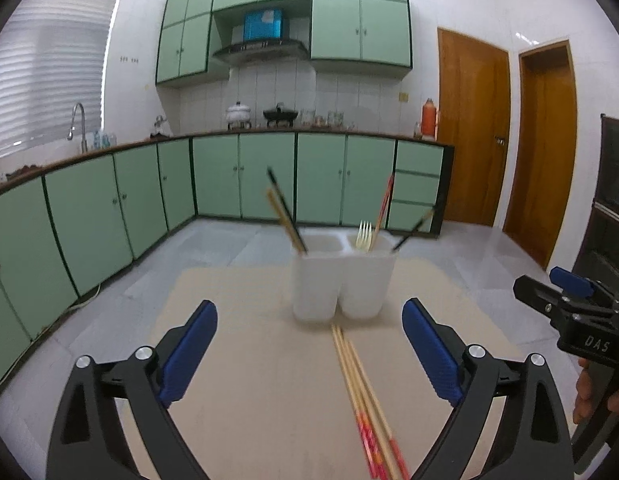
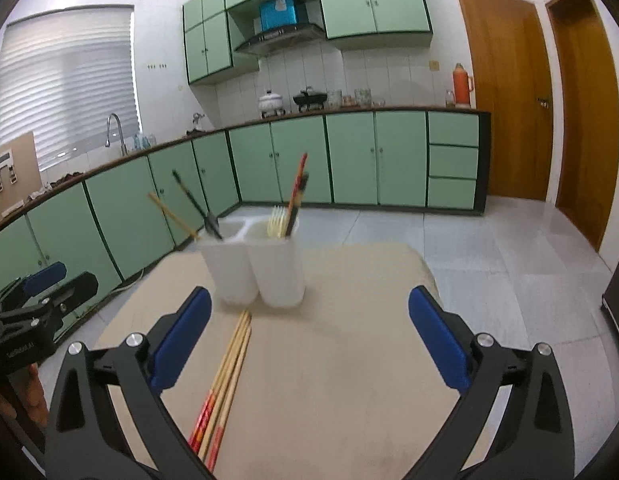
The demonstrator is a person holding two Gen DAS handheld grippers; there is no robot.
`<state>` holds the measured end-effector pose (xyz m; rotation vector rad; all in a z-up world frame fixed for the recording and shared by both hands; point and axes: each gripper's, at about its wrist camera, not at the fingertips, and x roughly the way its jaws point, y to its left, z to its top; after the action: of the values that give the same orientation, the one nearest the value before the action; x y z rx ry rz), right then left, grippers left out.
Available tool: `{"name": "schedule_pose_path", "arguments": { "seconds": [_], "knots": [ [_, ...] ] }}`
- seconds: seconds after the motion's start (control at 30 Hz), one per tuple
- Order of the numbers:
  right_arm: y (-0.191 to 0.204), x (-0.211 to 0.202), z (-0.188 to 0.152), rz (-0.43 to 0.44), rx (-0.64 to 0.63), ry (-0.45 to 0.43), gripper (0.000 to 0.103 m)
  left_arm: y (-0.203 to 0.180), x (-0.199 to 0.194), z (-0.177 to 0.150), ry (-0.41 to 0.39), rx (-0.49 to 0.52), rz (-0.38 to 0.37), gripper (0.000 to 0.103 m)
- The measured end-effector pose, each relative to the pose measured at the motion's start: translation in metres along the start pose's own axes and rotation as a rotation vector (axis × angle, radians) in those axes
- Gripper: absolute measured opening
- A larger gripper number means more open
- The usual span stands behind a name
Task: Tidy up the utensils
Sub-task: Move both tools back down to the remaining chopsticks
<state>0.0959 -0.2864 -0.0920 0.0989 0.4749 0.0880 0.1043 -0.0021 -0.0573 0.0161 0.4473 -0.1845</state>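
Observation:
A white two-compartment utensil holder (image 1: 341, 284) (image 2: 255, 268) stands on the beige table. Its left cup holds a dark chopstick and a bamboo one (image 1: 285, 216); its right cup holds a pale fork (image 1: 364, 235) (image 2: 276, 222) and red and dark chopsticks (image 2: 296, 192). Several bamboo chopsticks with red ends (image 1: 363, 396) (image 2: 225, 380) lie flat in front of the holder. My left gripper (image 1: 309, 350) is open just above them with nothing between its blue pads. My right gripper (image 2: 309, 340) is also open and empty, the chopsticks near its left finger.
The beige table (image 1: 249, 360) (image 2: 349, 360) ends just beyond the holder, with tiled floor behind. Green cabinets, a sink and a stove line the far walls; wooden doors stand at the right. Each gripper shows at the edge of the other's view (image 1: 569, 308) (image 2: 37, 300).

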Motion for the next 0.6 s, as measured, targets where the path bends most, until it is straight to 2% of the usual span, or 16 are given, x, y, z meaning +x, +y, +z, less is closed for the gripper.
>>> {"name": "schedule_pose_path", "arguments": {
  "seconds": [0.2, 0.43, 0.5, 0.57, 0.6],
  "knots": [
    [0.01, -0.001, -0.038, -0.004, 0.002, 0.068, 0.096, 0.006, 0.0, -0.036, 0.084, 0.011, 0.023, 0.092],
    [0.03, 0.0, -0.083, 0.024, -0.019, 0.163, 0.096, 0.011, 0.007, -0.083, 0.235, 0.024, 0.029, 0.092],
    [0.037, -0.001, -0.096, 0.038, -0.029, 0.187, 0.09, 0.013, 0.008, -0.093, 0.267, 0.019, 0.03, 0.092],
    [0.043, 0.001, -0.105, 0.05, -0.043, 0.218, 0.08, 0.015, 0.009, -0.101, 0.29, 0.015, 0.036, 0.092],
    [0.046, 0.002, -0.109, 0.057, -0.05, 0.237, 0.078, 0.017, 0.009, -0.105, 0.303, 0.011, 0.038, 0.092]
  ]
}}
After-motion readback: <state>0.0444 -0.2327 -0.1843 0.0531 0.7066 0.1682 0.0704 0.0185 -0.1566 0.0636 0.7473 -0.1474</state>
